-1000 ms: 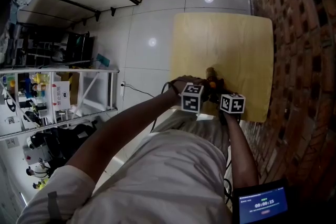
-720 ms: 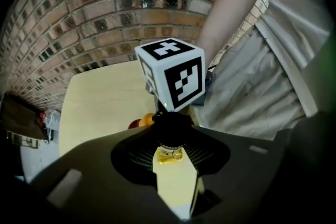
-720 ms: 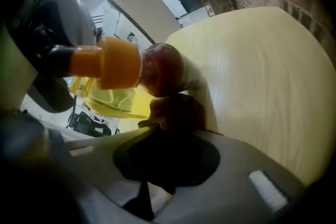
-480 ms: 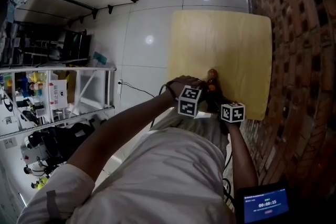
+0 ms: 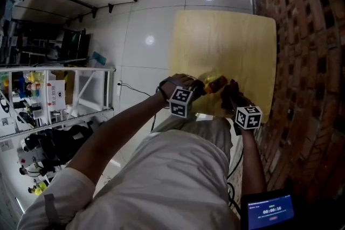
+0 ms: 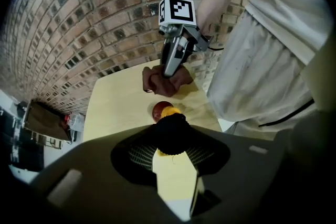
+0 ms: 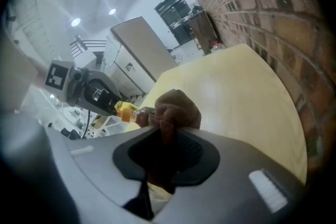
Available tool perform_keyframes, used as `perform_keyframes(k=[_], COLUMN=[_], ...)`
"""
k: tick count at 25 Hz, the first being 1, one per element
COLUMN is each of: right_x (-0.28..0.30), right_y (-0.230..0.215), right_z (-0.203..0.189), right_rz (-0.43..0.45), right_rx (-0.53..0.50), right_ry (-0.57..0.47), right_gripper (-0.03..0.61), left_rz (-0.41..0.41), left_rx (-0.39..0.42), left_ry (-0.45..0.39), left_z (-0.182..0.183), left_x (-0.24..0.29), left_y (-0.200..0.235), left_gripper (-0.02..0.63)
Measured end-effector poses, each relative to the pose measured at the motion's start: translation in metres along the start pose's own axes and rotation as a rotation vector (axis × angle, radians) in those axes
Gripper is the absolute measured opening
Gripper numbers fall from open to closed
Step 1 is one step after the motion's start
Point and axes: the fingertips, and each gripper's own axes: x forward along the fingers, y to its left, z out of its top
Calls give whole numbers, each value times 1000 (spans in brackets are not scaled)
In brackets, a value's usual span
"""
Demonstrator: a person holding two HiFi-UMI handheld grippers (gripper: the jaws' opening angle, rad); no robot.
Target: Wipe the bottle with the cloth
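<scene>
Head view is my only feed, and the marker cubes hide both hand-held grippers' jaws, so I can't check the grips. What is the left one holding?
Observer: The left hand-held gripper clamps the bottle by its dark cap.
Operator: And the right one?
Observer: The right hand-held gripper is shut on a bunched brown cloth.
Operator: Is the cloth on the bottle?
Observer: It is at the bottle's far end; I cannot tell whether they touch.

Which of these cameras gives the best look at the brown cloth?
The right gripper view: the cloth sits close up, bunched and pinched in the shut jaws of the right gripper. The left gripper view shows it smaller, at that gripper's tip. In the head view it is only a dark lump.
</scene>
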Motion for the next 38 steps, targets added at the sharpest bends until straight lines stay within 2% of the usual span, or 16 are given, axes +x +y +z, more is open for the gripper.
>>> perform_keyframes(k=[4, 6, 8, 10, 13, 19, 24, 29, 34, 38], right_x=[24, 33, 38, 47, 57, 75, 82, 74, 54, 28], right_y=[51, 80, 98, 100, 77, 20, -19, -33, -30, -23], right_z=[30, 44, 49, 46, 43, 35, 18, -12, -27, -9], right_rz=[63, 104, 117, 97, 28, -72, -152, -172, -145, -106], right_rx=[-285, -391, -453, -470, -411, -253, -229, -240, -161, -64], right_ry=[-4, -10, 20, 80, 149, 200, 293, 353, 311, 160], right_gripper=[66, 66, 64, 66, 66, 64, 64, 66, 66, 66], left_rz=[15, 17, 20, 21, 23, 6, -23, -29, -34, -48], left_rx=[-19, -13, -6, 2, -2, -61, -108, -143, -164, -196], left_ry=[-8, -10, -12, -16, -29, -58, -90, -105, -127, -138], left_z=[-7, -7, -3, -1, 1, 1, 5, 2, -6, -11], left_x=[8, 9, 8, 8, 6, -1, -10, -12, -12, -12], left_y=[0, -2, -5, -7, -10, -8, -7, -7, -5, 2], left_gripper=[166, 166, 166, 166, 166, 166, 166, 166, 166, 166])
